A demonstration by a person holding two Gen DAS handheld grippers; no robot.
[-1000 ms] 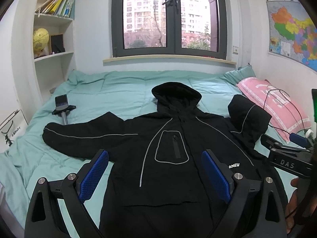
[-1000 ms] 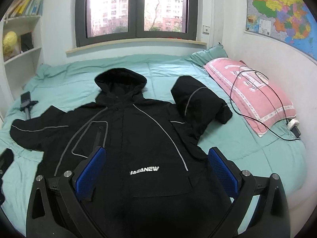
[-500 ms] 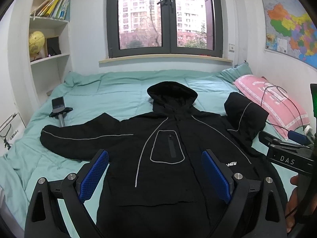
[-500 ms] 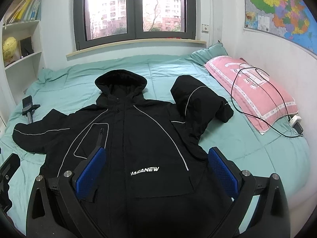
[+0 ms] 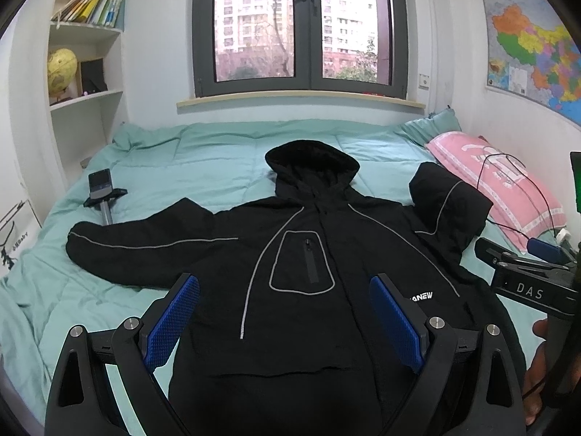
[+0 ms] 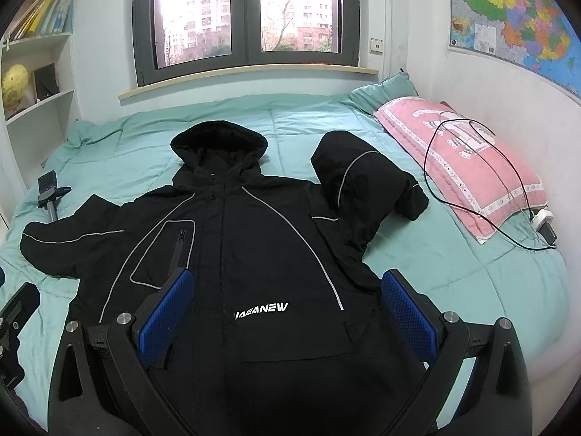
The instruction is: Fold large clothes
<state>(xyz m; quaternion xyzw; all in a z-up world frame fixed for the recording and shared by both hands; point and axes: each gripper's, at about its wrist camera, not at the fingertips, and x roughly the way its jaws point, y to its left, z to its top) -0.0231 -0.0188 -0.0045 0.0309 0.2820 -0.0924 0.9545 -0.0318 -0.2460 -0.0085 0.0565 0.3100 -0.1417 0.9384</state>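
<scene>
A black hooded jacket (image 5: 301,265) lies face up on the teal quilt (image 5: 203,167), one sleeve stretched out, the other bent back beside a pink pillow (image 6: 461,160). The left gripper (image 5: 285,318) and right gripper (image 6: 287,312) hover above its lower half, both spread wide and holding nothing
</scene>
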